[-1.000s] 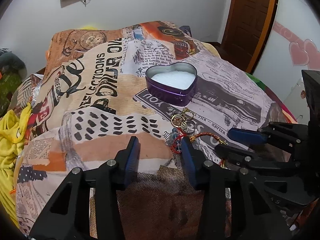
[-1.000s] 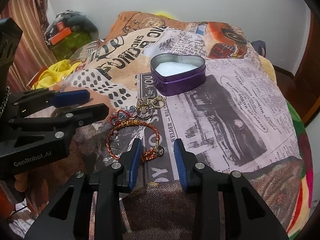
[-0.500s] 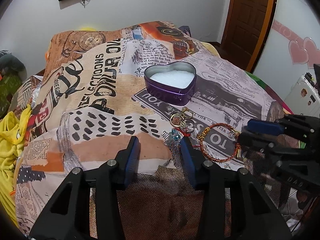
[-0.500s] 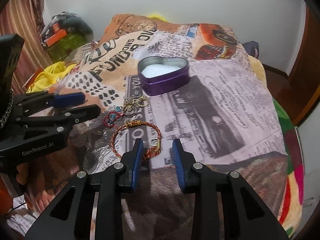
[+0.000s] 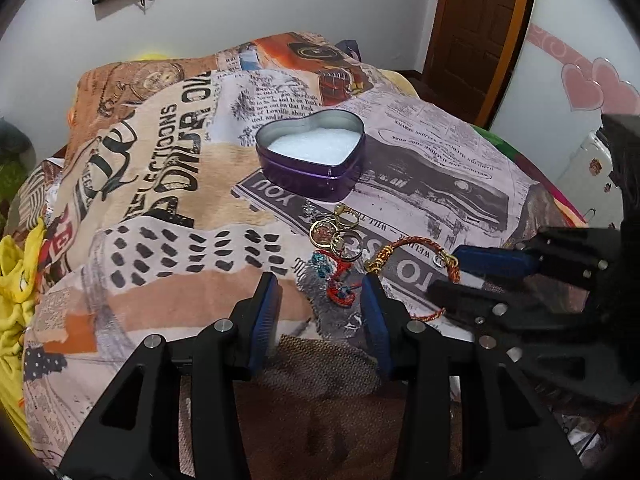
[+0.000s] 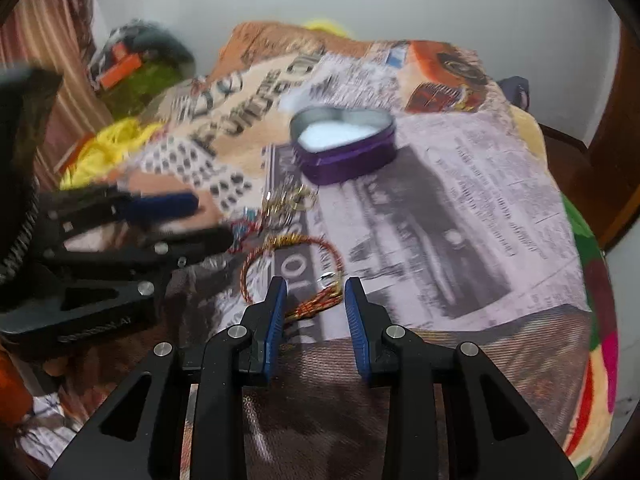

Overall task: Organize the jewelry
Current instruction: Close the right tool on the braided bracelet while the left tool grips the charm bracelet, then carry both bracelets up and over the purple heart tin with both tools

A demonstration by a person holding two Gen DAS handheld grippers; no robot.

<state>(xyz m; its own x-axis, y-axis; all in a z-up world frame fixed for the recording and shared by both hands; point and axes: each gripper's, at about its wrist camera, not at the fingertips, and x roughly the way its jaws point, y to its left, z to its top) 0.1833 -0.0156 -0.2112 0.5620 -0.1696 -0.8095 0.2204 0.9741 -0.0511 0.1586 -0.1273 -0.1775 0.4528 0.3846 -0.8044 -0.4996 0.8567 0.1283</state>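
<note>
Lying on the printed blanket [image 5: 168,184], a red-and-gold braided bracelet [image 6: 294,268] forms a loop with its clasp end between the two blue pads of the right gripper [image 6: 316,300]. That gripper's jaws stand moderately apart; the right wrist view is motion-blurred, so I cannot tell whether either pad touches the cord. From the left wrist view the same bracelet [image 5: 416,258] shows its knotted gold end near the left gripper's right finger, and the far part of its loop passes between the right gripper's fingers [image 5: 492,260].

Just beyond the bracelet lies a small cluster of gold rings [image 5: 336,230] on the blanket, close together and partly overlapping. Beside them, nearer the left gripper, lies a red cord piece with turquoise beads [image 5: 334,276], tangled on itself.

The left gripper [image 5: 320,300] hovers low with its jaws wide and nothing between them; the beaded cord lies on the blanket ahead of the gap.

Farther back stands a purple heart-shaped tin [image 5: 312,156], lid off, lined with white padding. It sits apart from the rings, with its pointed end toward them.

Around the bed: yellow fabric [image 5: 16,276] at the left edge, a wooden door [image 5: 476,28] in the corner, and pink heart stickers [image 5: 592,88] on the white surface at right.
</note>
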